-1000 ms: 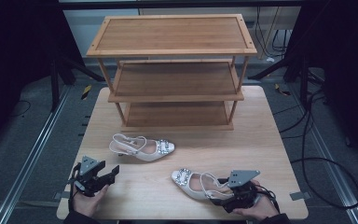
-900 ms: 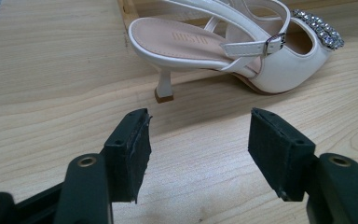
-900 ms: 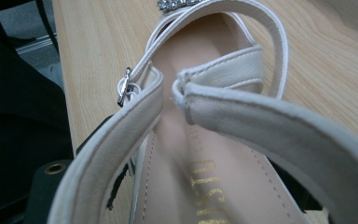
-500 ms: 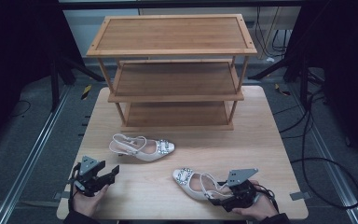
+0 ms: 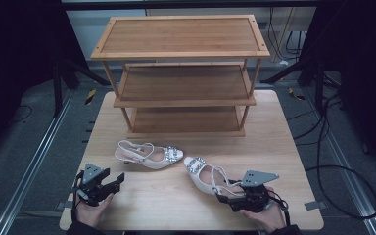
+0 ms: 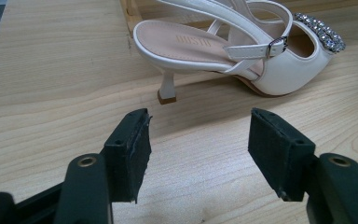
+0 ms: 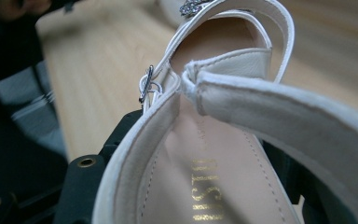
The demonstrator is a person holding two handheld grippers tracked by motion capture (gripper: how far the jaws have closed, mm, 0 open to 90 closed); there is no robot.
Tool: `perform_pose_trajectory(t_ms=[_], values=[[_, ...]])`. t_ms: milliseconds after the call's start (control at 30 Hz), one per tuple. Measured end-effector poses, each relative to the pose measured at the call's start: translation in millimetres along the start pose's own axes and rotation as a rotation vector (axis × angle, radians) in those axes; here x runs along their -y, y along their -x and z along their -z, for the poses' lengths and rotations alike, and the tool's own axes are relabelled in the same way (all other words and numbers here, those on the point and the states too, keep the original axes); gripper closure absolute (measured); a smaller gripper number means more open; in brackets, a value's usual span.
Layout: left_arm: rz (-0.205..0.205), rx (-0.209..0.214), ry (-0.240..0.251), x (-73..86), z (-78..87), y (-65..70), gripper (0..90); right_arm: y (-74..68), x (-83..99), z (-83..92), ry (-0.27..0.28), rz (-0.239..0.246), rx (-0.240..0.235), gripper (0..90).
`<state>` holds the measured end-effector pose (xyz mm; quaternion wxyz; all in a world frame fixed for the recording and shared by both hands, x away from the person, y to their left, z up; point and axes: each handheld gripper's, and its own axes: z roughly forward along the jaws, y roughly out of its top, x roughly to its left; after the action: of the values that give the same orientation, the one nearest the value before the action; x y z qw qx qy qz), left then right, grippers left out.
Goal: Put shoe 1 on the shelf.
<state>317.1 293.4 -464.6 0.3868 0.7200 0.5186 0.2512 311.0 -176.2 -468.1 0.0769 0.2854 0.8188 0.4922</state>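
Toward five o'clock on the table (image 5: 284,147), the right tool (image 5: 225,193) has just been closing and now clamps the heel end of a white slingback shoe (image 5: 205,175); its own view brings out gold insole lettering, partly readable as "USTO" (image 7: 207,191). At seven o'clock the left tool (image 5: 113,182) rests with jaws apart and empty, its view showing the other slingback (image 6: 242,51), insole print too faint to read. Since a second ago, the held shoe sits slightly nearer six o'clock.
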Motion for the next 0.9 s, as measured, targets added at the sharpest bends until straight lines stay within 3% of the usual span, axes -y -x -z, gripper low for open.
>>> perform_pose_trajectory(t_ms=[200,233,267,433,700,900], values=[[0.007,-0.011,0.016,-1.0,3.1,-2.3,37.4,6.8,-19.9,-14.3,0.070,-0.049,0.128,39.9],[0.007,-0.012,0.020,-1.2,3.6,-2.9,37.1,11.9,-27.3,-23.6,0.079,-0.069,0.173,40.0],[0.009,-0.014,0.023,-1.2,4.4,-3.5,37.1,11.9,-27.3,-23.6,0.079,-0.069,0.173,40.0],[0.010,-0.014,0.034,-1.2,7.4,-7.5,36.1,27.1,-45.0,-52.8,0.104,-0.123,0.290,40.0],[0.011,-0.015,0.040,-0.2,9.2,-11.0,35.9,53.5,-74.7,-106.4,0.087,-0.204,0.387,39.9],[0.012,-0.015,0.040,0.9,8.5,-12.0,35.9,74.1,-93.9,-145.7,0.106,-0.271,0.469,39.8]])
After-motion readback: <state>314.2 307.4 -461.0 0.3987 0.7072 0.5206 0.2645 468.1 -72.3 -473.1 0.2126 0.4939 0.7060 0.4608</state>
